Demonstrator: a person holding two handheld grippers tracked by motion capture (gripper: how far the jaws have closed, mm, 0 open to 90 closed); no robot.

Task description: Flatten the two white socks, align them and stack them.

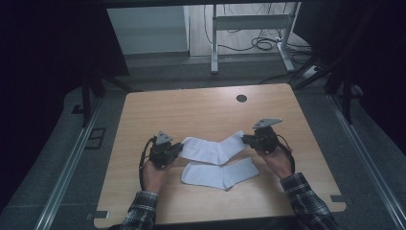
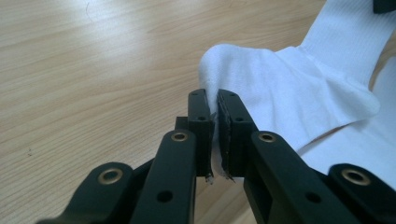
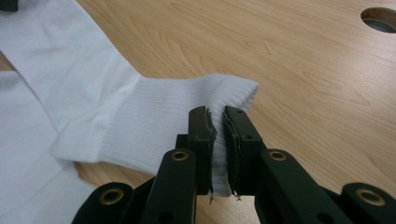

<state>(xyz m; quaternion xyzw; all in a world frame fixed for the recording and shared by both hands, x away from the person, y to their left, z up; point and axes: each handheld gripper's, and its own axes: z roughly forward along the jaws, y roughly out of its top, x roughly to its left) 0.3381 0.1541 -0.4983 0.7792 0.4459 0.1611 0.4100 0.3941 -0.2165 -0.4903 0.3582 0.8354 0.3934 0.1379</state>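
Two white socks lie on the wooden table (image 1: 201, 108). The far sock (image 1: 215, 147) stretches between both grippers. My left gripper (image 1: 176, 149) is shut on its toe end (image 2: 243, 79), the cloth pinched between the jaws near my left gripper's tips (image 2: 215, 100). My right gripper (image 1: 246, 139) is shut on its ribbed cuff (image 3: 187, 126), the cuff edge clamped at my right gripper's tips (image 3: 219, 116). The near sock (image 1: 220, 173) lies flat just in front, held by neither gripper; its edge shows as the near sock (image 3: 23, 186) in the right gripper view.
A round cable hole (image 1: 242, 98) is cut in the table near its far edge, also seen as the cable hole (image 3: 380, 19). Beyond the table stand a metal frame (image 1: 249, 28) and loose cables (image 1: 263, 44) on the floor.
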